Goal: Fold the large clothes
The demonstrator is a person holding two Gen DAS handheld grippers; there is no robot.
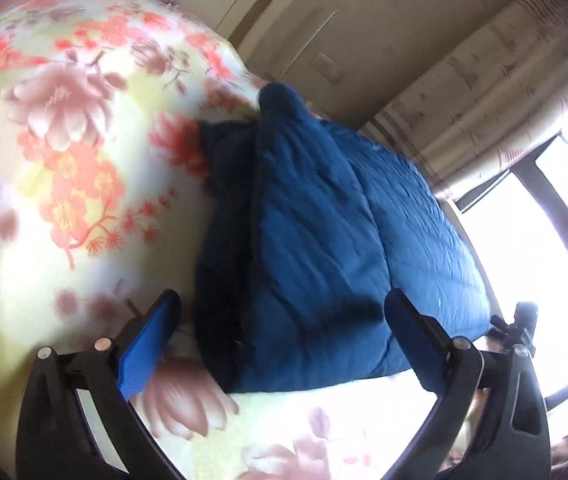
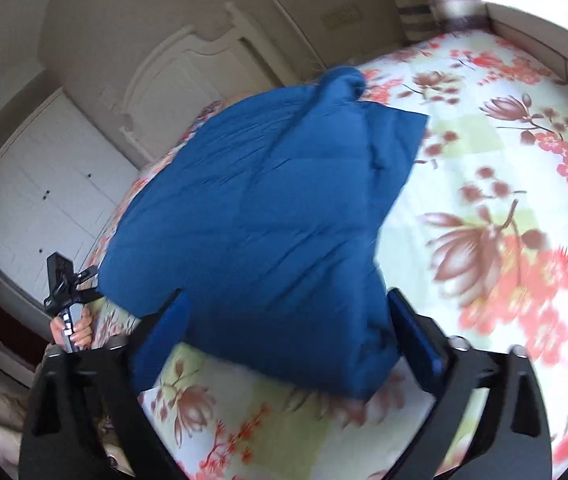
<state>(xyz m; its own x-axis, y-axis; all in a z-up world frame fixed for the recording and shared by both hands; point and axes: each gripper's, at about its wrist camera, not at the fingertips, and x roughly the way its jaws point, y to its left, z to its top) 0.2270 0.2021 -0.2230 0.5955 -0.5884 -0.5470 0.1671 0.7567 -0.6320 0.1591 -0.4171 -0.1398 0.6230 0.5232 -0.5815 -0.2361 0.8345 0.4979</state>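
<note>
Puffy blue quilted jacket (image 2: 259, 216) lies folded over on floral bedsheet (image 2: 484, 184).
Left gripper (image 1: 284, 316) and right gripper (image 2: 288, 320): jaws apart, holding nothing; bundle loose, further folding likely left.

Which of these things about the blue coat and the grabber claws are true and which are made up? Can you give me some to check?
1. The blue coat lies on a flowery bedspread. True.
2. The left gripper is squeezed shut on the coat. False: its jaws stand wide apart, with the coat's near end between them, not pinched.
3. The right gripper is open. True.
4. The coat is red. False: it is blue, with a darker inner side showing in the left wrist view.
5. A hand shows at the left edge of the right wrist view. True.
</note>
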